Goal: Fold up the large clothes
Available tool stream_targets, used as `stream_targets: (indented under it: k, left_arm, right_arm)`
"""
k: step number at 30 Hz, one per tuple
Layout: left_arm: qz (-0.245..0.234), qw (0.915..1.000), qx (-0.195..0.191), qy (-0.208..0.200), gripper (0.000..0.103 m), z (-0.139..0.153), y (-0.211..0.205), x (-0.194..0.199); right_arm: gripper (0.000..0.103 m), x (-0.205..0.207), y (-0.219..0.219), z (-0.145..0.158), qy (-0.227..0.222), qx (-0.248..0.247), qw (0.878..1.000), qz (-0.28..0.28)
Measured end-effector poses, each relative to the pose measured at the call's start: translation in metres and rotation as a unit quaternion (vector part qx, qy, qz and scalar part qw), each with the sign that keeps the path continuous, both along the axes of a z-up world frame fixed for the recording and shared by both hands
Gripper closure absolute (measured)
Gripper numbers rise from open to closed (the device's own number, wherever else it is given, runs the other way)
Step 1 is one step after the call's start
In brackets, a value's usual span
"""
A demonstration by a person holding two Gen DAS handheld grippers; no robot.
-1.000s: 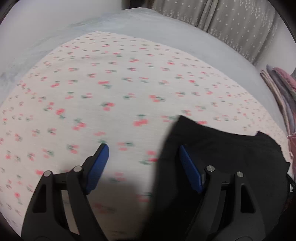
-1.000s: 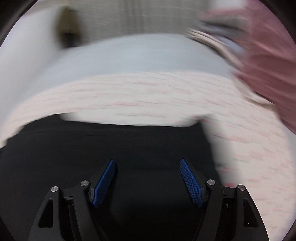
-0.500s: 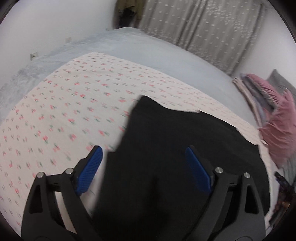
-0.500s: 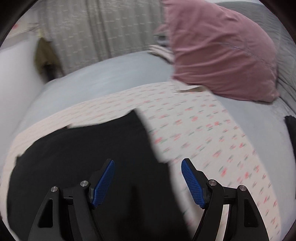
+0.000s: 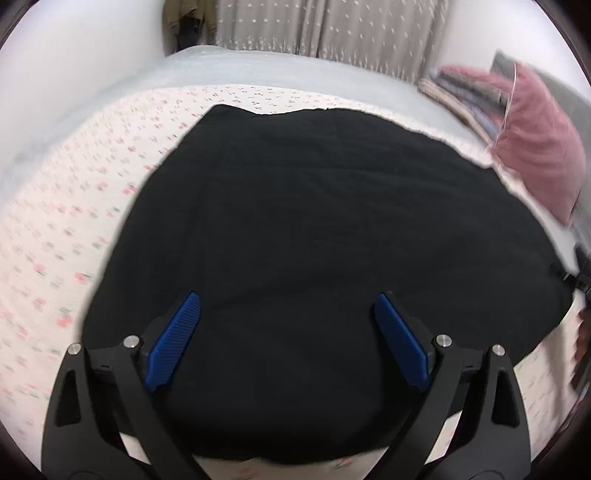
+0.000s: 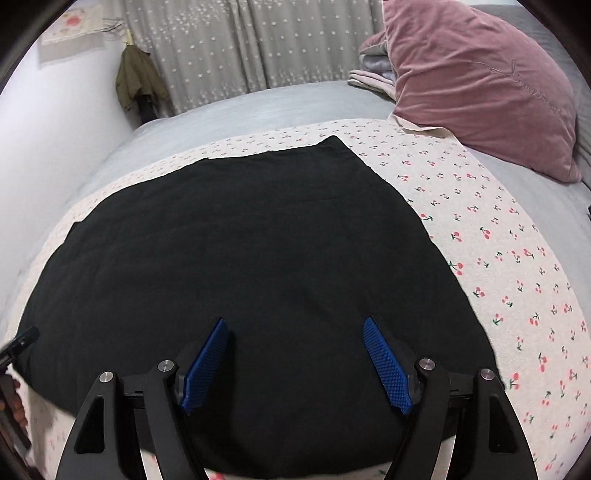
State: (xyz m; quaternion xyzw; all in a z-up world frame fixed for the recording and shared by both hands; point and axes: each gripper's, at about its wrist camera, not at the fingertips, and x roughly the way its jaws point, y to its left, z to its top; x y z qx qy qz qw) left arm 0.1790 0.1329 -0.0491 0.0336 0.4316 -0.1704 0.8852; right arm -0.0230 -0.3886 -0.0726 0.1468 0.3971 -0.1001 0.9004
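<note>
Left wrist view: the left gripper (image 5: 288,328) hangs above a large black cloth garment (image 5: 317,229), which lies spread flat on a white bedsheet printed with small red cherries (image 5: 55,236). Its two blue ribbed pads (image 5: 173,341) stand wide apart with nothing pinched between them; the jaws have just been opening. The sheet covers a pale grey bed cover (image 5: 258,72). To the right, a dusty-pink velvet pillow (image 5: 539,147) leans beside a stack of folded blankets (image 5: 465,92), and a grey curtain with small white dots (image 5: 332,26) hangs behind the bed.

From the right wrist view, the right gripper (image 6: 295,362) is likewise held over the near part of the same black garment (image 6: 258,258), its jaws parted and empty. The garment's far edge runs straight across the cherry sheet (image 6: 498,236), well apart from the pink pillow (image 6: 480,85). An olive-green jacket (image 6: 138,79) hangs against the wall at the curtain's (image 6: 240,48) left end.
</note>
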Motion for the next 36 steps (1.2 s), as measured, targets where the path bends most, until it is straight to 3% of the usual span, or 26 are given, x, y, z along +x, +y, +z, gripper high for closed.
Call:
stream_targets:
  k: [3,5,8,12,15,21,26,31,34,36]
  left_arm:
    - [0.031,0.9993,0.019,-0.007,0.008,0.010,0.023,-0.001]
    - [0.049,0.9988,0.006,0.000,0.008,0.016,0.043,-0.001]
    - [0.064,0.9951,-0.073,0.020,0.008,0.024,0.077,-0.004]
    - [0.084,0.9750,-0.189,0.082,0.008,0.018,0.115,-0.005]
    - [0.099,0.9610,-0.235,0.107,0.008,0.008,0.124,-0.008]
    - [0.127,0.9536,-0.244,0.122,0.008,0.007,0.130,-0.020]
    - [0.153,0.9475,-0.242,0.142,0.008,-0.002,0.137,-0.020]
    - [0.162,0.9260,-0.272,0.206,0.008,-0.025,0.139,-0.019]
    - [0.163,0.9141,-0.297,0.223,0.008,-0.034,0.136,-0.021]
    - [0.170,0.9107,-0.304,0.222,0.008,-0.037,0.132,-0.022]
  right_arm:
    - [0.026,-0.009,-0.006,0.004,-0.005,0.003,1.000,-0.002]
    - [0.026,-0.015,-0.010,0.012,-0.007,0.000,1.000,-0.021]
    - [0.025,-0.028,-0.017,0.028,-0.029,-0.017,0.998,-0.055]
    - [0.020,-0.041,-0.040,0.035,-0.050,0.017,0.994,-0.097]
    - [0.020,-0.047,-0.060,0.024,-0.040,0.069,0.988,-0.132]
    - [0.020,-0.061,-0.094,0.003,-0.018,0.127,0.968,-0.215]
    - [0.020,-0.071,-0.109,-0.020,-0.008,0.207,0.950,-0.233]
    - [0.020,-0.079,-0.113,-0.037,-0.012,0.278,0.931,-0.237]
    - [0.020,-0.080,-0.110,-0.036,-0.014,0.275,0.932,-0.236]
    - [0.020,-0.079,-0.109,-0.036,-0.015,0.272,0.932,-0.238]
